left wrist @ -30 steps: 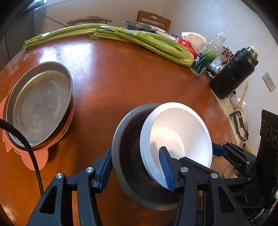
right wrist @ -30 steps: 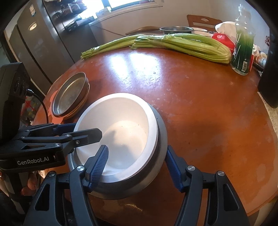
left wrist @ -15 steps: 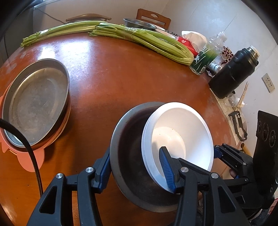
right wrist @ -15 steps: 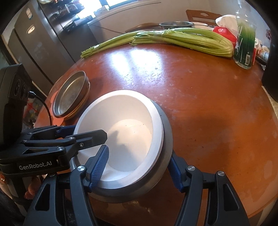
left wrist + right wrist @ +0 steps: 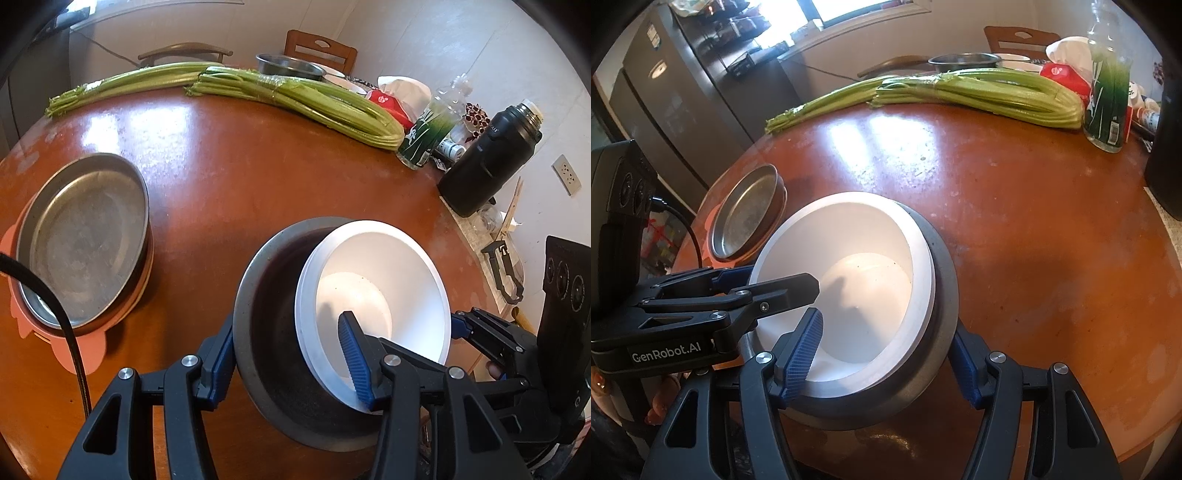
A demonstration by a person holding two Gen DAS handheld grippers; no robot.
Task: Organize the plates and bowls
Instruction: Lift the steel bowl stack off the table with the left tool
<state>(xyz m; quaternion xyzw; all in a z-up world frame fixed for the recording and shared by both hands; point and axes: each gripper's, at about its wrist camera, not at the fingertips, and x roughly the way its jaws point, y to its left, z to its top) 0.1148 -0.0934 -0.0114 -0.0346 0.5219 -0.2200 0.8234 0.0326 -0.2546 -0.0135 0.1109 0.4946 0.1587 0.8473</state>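
A white bowl (image 5: 380, 291) sits nested inside a larger grey metal bowl (image 5: 269, 314), and both are held tilted above the near edge of the round brown table (image 5: 258, 177). My left gripper (image 5: 288, 354) is shut on the stack, one finger outside the grey wall and one inside the white bowl. My right gripper (image 5: 886, 347) is shut on the same stack (image 5: 871, 280) from the opposite side. A steel pan (image 5: 81, 236) rests on a pink plate (image 5: 85, 343) at the left.
Celery bunches (image 5: 295, 99) lie across the far side. A green bottle (image 5: 424, 136), a black flask (image 5: 487, 158) and a red packet (image 5: 388, 103) stand at the right edge. A steel bowl (image 5: 288, 66) sits by the chairs behind.
The bowl stack has lifted and tilted further with both grippers still holding it. The white bowl leans more towards the right side of the grey bowl.
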